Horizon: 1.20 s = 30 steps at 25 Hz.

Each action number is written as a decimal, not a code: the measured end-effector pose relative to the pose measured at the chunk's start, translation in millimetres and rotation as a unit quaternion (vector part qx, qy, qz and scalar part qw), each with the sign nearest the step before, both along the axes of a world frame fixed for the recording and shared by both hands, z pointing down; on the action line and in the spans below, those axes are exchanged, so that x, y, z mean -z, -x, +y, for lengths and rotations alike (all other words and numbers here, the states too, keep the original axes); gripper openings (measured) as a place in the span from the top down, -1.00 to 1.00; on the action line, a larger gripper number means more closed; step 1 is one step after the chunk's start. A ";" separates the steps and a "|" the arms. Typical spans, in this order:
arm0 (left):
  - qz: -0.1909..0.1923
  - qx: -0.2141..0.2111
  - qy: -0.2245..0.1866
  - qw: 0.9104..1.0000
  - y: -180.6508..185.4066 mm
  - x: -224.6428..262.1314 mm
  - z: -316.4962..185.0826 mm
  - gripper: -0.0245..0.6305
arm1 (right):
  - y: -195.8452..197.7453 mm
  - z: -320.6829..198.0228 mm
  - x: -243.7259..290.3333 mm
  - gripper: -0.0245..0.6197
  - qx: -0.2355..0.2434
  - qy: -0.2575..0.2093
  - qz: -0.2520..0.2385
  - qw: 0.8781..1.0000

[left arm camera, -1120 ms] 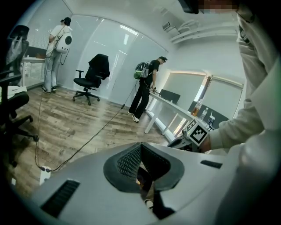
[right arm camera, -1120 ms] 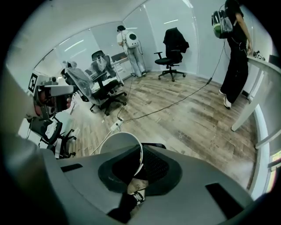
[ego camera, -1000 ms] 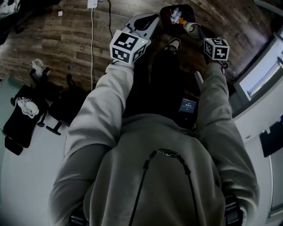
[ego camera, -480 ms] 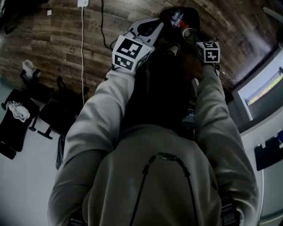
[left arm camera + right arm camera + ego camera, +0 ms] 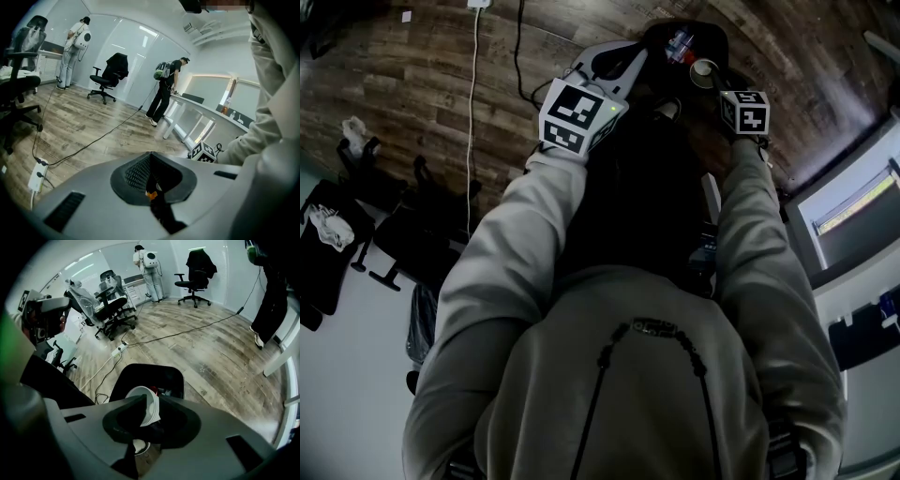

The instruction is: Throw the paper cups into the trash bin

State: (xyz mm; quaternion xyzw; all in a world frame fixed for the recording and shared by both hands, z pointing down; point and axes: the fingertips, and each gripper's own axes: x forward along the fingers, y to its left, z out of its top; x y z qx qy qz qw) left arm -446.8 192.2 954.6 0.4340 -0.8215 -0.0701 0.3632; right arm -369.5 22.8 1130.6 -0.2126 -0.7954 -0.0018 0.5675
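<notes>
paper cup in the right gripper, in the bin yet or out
Out. The paper cup sits between the jaws of the right gripper, which are opening, at the mouth of the trash bin, not down inside it.

- The head view looks steeply down from above the person's grey hooded sweatshirt [image 5: 628, 375] and forward along both arms, with the brown wood-plank floor [image 5: 412, 84] far beneath.
- The left gripper view sits just behind the left claw [image 5: 149, 161] and faces out about level across the room. The closed jaws fill its foreground.
- The right gripper view looks down along the right claw [image 5: 151, 399], whose jaws are opening round a white paper cup [image 5: 152, 409] very near the lens.
- The head and right gripper views share the black open-topped trash bin [image 5: 661, 33]. All three views share the floor.
</notes>
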 end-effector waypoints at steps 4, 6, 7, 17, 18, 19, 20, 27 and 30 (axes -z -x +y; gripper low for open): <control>-0.004 -0.011 -0.006 1.000 -2.6 4.8 -1.7 0.92 | -5.7 -1.4 2.0 0.56 -0.005 -0.007 0.002 1.000; 0.000 -0.005 -0.010 1.000 -1.4 6.4 -0.7 0.92 | -6.9 -2.2 5.8 0.56 -0.005 -0.007 0.003 1.000; 0.002 -0.003 -0.010 1.000 -1.0 7.1 0.7 0.92 | -7.9 -2.2 8.6 0.56 -0.004 -0.007 0.004 1.000; 0.000 0.001 -0.020 1.000 -2.9 72.7 6.3 0.92 | -3.4 -8.9 78.2 0.56 -0.009 -0.004 -0.009 1.000; -0.001 0.000 -0.019 1.000 -3.6 82.5 7.6 0.92 | -2.5 -9.5 89.1 0.56 -0.011 -0.004 -0.012 1.000; -0.001 -0.001 -0.017 1.000 -5.2 91.7 9.1 0.92 | -2.8 -9.9 100.5 0.56 -0.013 -0.005 -0.015 1.000; -0.001 -0.002 -0.016 1.000 -7.5 100.9 10.7 0.92 | -4.8 -9.8 112.0 0.56 -0.015 -0.006 -0.016 1.000; -0.010 -0.010 -0.017 1.000 -25.3 176.9 17.0 0.92 | -16.2 -3.8 196.2 0.86 -0.031 0.001 -0.030 0.999; -0.013 -0.007 -0.020 1.000 -33.8 208.5 26.3 0.92 | -18.6 1.5 239.9 0.87 -0.038 0.012 -0.040 0.998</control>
